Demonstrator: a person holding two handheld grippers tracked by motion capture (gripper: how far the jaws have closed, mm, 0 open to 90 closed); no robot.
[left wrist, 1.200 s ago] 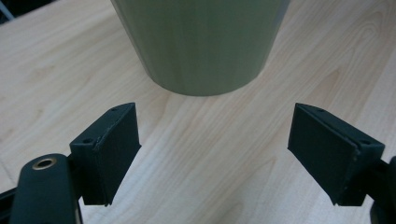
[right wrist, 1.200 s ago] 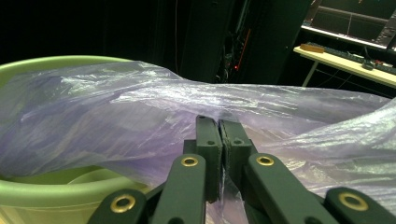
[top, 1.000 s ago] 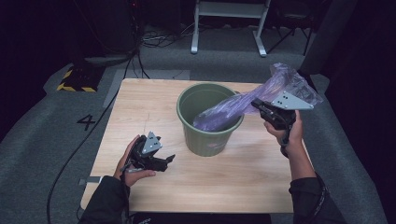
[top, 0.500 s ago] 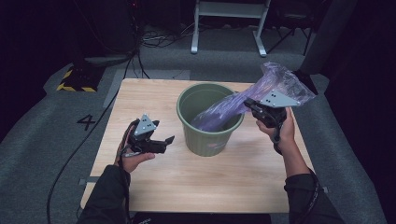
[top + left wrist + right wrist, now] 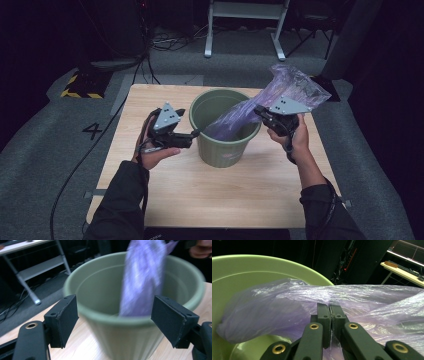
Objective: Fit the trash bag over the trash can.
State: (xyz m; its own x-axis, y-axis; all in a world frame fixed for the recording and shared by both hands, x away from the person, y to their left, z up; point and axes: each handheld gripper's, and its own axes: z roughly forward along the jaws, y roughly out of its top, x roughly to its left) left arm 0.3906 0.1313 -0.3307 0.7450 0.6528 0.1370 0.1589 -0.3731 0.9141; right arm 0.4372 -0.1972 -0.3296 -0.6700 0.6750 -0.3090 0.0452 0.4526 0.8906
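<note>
A green plastic bucket (image 5: 225, 145) stands upright in the middle of the wooden table (image 5: 225, 200). A crumpled purple plastic bag (image 5: 295, 85) runs from above the bucket's right rim down into it. My right gripper (image 5: 260, 112) is shut on the bag at the rim, its jaws (image 5: 329, 307) pinching the film (image 5: 287, 305) over the bucket (image 5: 262, 267). My left gripper (image 5: 192, 135) hovers by the bucket's left wall, pointing at it. Its jaws (image 5: 118, 315) stand wide open, framing the bucket (image 5: 120, 340) and bag (image 5: 145, 277) without touching either.
A white metal stand (image 5: 245, 25) sits on the floor behind the table. A yellow-and-black striped block (image 5: 80, 85) and cables lie at the back left. A "4" (image 5: 92, 131) is marked on the grey floor left of the table.
My left gripper has risen from near the table and moved right, up to the bucket's left side. My right gripper with the bag has shifted a little left toward the bucket.
</note>
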